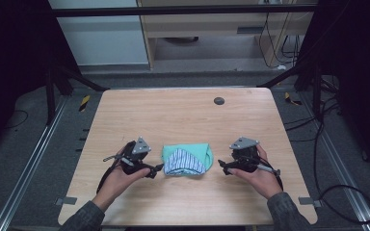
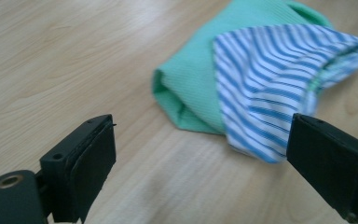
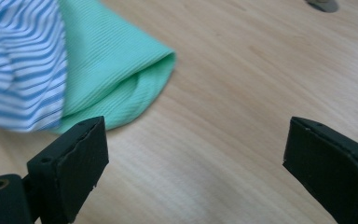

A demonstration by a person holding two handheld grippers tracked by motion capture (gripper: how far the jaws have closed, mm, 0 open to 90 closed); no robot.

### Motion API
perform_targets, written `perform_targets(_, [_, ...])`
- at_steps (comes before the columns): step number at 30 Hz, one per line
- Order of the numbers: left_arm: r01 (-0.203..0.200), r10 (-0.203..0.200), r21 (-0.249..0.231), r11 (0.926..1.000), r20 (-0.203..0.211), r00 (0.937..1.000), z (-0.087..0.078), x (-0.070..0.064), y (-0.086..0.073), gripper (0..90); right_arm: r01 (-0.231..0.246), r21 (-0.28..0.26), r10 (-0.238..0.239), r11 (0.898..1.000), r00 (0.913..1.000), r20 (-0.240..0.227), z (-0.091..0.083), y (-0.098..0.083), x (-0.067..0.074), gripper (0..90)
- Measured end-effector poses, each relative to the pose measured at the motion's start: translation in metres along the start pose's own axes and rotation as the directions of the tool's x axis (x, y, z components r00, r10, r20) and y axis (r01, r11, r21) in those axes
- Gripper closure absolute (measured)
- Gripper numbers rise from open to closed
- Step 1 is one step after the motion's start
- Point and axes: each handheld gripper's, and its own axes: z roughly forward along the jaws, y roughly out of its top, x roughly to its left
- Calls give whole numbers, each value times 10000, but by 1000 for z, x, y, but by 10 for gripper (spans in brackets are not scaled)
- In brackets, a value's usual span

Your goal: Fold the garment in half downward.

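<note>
A folded green cloth with a blue-and-white striped cloth on top lies on the wooden table, near its front middle. My left gripper sits just left of the bundle, open, with nothing between its jaws. In the left gripper view the green cloth and striped cloth lie ahead of the gripper. My right gripper rests just right of the bundle, open and empty. In the right gripper view the green cloth and striped cloth lie ahead-left of the gripper.
A small dark round disc sits near the table's far edge, also seen as a grey disc. Cables trail on the floor at the right. Black frame posts stand beside the table.
</note>
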Motion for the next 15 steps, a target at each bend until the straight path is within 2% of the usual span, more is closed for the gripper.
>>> perform_targets(2, [119, -119, 0, 9999, -123, 9999, 1, 4, 0, 75, -261, 3, 261, 9997, 9995, 183, 1, 0, -5, 62])
perform_targets(5, [573, -582, -184, 9982, -535, 9969, 2, 17, -3, 70, -515, -58, 517, 9987, 9976, 468, 2, -1, -11, 66])
perform_targets(8, [716, -729, -226, 9972, -630, 9953, 3, 23, -5, 70, -787, -42, 788, 9969, 9953, 568, 3, -3, -14, 67])
perform_targets(9, [892, -904, -182, 9958, -836, 9924, 5, 31, -9, 69, -987, -25, 986, 9951, 9926, 711, 5, -4, -17, 67])
perform_targets(10, [892, -904, -182, 9958, -836, 9924, 5, 31, -9, 69, -987, -25, 986, 9951, 9926, 711, 5, -4, -17, 67])
perform_targets(11, [1096, -1098, -76, 9939, -895, 9899, 8, 38, -13, 69, -1180, 123, 1166, 9929, 9901, 786, 9, -6, -20, 65])
perform_targets(12, [1073, -1068, 2, 9942, -982, 9894, 9, 41, -14, 69, -1321, 245, 1294, 9909, 9874, 911, 12, -7, -22, 66])
perform_targets(15, [1334, -1322, 34, 9911, -1153, 9845, 12, 51, -18, 69, -1771, 544, 1698, 9827, 9784, 1176, 21, -10, -29, 69])
